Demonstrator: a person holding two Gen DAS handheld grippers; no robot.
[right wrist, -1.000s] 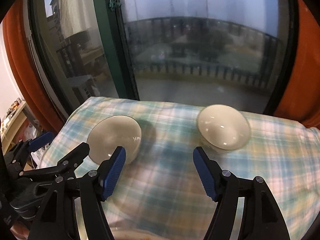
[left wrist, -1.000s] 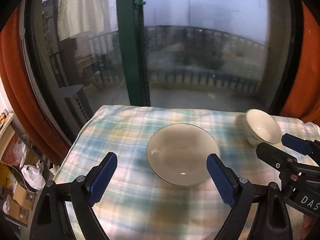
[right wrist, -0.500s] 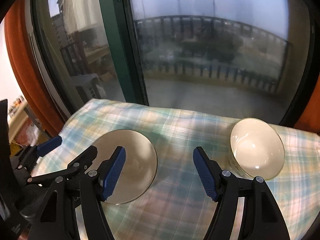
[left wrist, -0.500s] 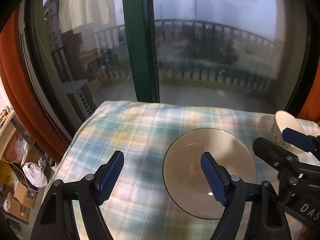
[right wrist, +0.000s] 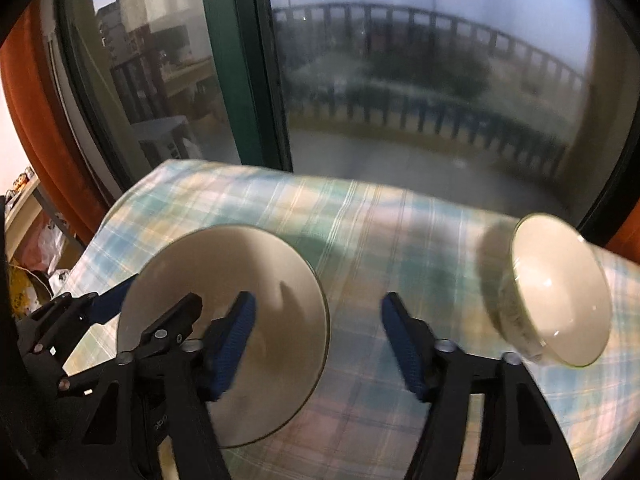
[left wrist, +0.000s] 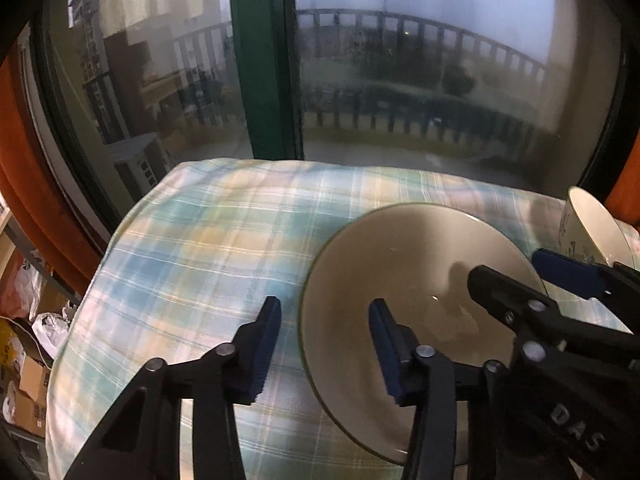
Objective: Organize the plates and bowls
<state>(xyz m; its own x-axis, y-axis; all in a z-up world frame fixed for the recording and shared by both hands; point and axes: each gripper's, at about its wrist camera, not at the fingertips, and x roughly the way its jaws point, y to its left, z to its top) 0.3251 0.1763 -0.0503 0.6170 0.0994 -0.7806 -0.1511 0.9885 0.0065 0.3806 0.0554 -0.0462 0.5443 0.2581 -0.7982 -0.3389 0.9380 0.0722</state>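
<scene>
A pale round plate (left wrist: 420,264) lies on the plaid tablecloth (left wrist: 208,248); it also shows in the right wrist view (right wrist: 240,264). My left gripper (left wrist: 325,332) is open and straddles the plate's left rim, one finger outside it and one over the plate. A white bowl (right wrist: 556,292) with a leaf pattern stands on the cloth at the right; it also shows at the far right in the left wrist view (left wrist: 592,228). My right gripper (right wrist: 318,328) is open and empty above the cloth between plate and bowl.
A big window with a green frame post (left wrist: 260,60) stands right behind the table. Orange curtains (right wrist: 24,92) hang at both sides. Boxes and bags (left wrist: 24,320) lie on the floor to the left of the table.
Both grippers moved forward and left, closer to the table. My left gripper narrowed and its fingers now sit on either side of the plate's left rim. The bowl shifted right in the right view.
</scene>
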